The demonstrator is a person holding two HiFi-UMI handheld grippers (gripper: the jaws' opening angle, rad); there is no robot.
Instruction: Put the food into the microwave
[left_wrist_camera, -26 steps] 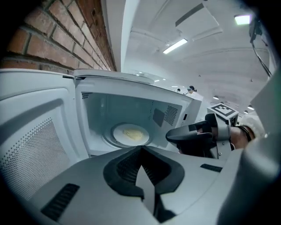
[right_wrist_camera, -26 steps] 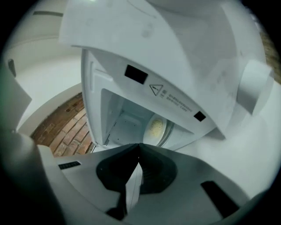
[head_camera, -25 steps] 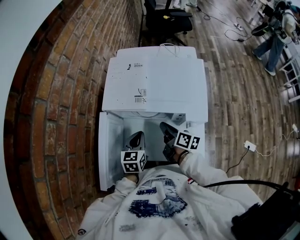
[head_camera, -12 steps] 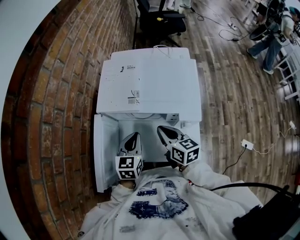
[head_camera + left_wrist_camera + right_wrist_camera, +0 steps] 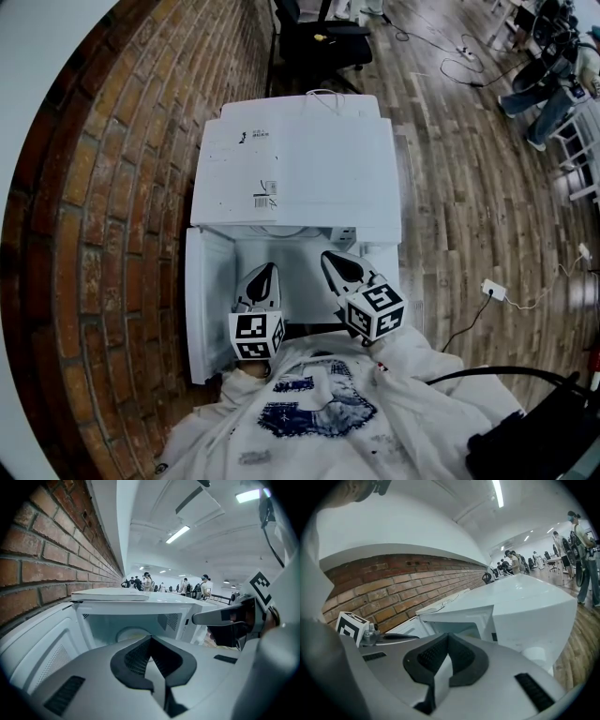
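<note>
The white microwave (image 5: 300,169) stands against the brick wall with its door (image 5: 208,300) swung open to the left. Inside the cavity (image 5: 131,625) lies a pale round plate or turntable (image 5: 132,633); I cannot tell whether food is on it. Both grippers hover in front of the opening. My left gripper (image 5: 266,270) is shut with nothing between its jaws (image 5: 149,641). My right gripper (image 5: 330,258) is also shut and holds nothing (image 5: 447,637). It shows in the left gripper view as a right gripper (image 5: 225,616) beside the microwave's control side.
The brick wall (image 5: 122,187) runs along the left. A black office chair (image 5: 323,37) stands behind the microwave. A white plug block with cable (image 5: 497,292) lies on the wooden floor to the right. A person (image 5: 548,84) is at the far right.
The right gripper has drawn back a little toward the person. The left gripper has hardly moved. Both stay shut and hold nothing.
</note>
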